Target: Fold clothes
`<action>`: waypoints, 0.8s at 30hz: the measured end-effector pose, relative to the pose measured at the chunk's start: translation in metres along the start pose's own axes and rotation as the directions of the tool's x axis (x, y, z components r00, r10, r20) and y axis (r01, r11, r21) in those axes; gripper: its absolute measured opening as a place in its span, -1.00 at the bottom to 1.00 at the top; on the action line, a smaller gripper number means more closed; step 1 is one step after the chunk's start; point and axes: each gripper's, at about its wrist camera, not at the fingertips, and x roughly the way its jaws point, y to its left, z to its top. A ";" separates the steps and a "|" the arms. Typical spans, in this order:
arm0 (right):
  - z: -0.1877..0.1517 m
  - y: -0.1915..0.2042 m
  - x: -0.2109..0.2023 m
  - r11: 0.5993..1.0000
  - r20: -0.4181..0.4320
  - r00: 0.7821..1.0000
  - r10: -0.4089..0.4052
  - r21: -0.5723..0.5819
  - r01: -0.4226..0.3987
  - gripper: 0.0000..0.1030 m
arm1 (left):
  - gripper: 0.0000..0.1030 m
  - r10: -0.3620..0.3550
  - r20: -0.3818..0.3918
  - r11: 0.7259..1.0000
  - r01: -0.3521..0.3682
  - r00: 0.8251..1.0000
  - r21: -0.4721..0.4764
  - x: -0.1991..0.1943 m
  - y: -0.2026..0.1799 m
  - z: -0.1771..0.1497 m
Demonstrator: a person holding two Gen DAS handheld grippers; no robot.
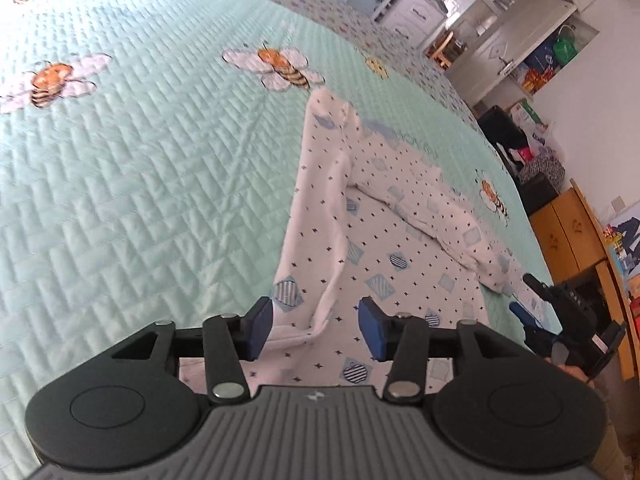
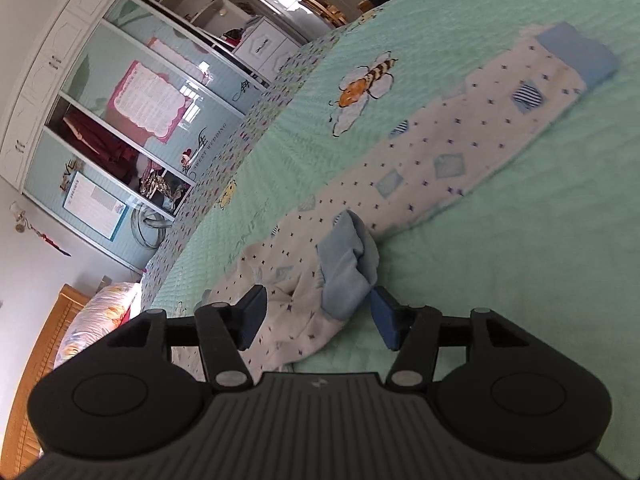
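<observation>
The left gripper has its jaws spread wide, the blue pads well apart with nothing pinched between them. The right gripper is likewise spread, its pads apart and gripping nothing. In the left wrist view the right gripper shows off to the right of the left one, with a bit of the hand that holds it.

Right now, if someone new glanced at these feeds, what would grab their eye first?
The white patterned garment spread on the mint quilt, its sleeves folded inward. Then the big bee print beyond it. In the right wrist view, the open right gripper straddles a light-blue cuff.
</observation>
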 end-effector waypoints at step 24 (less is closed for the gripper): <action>-0.125 0.042 -0.029 0.945 -0.467 0.844 0.264 -0.048 -0.322 0.22 | -0.51 -0.049 0.107 0.997 0.041 0.993 0.071 -0.005 0.043 -0.037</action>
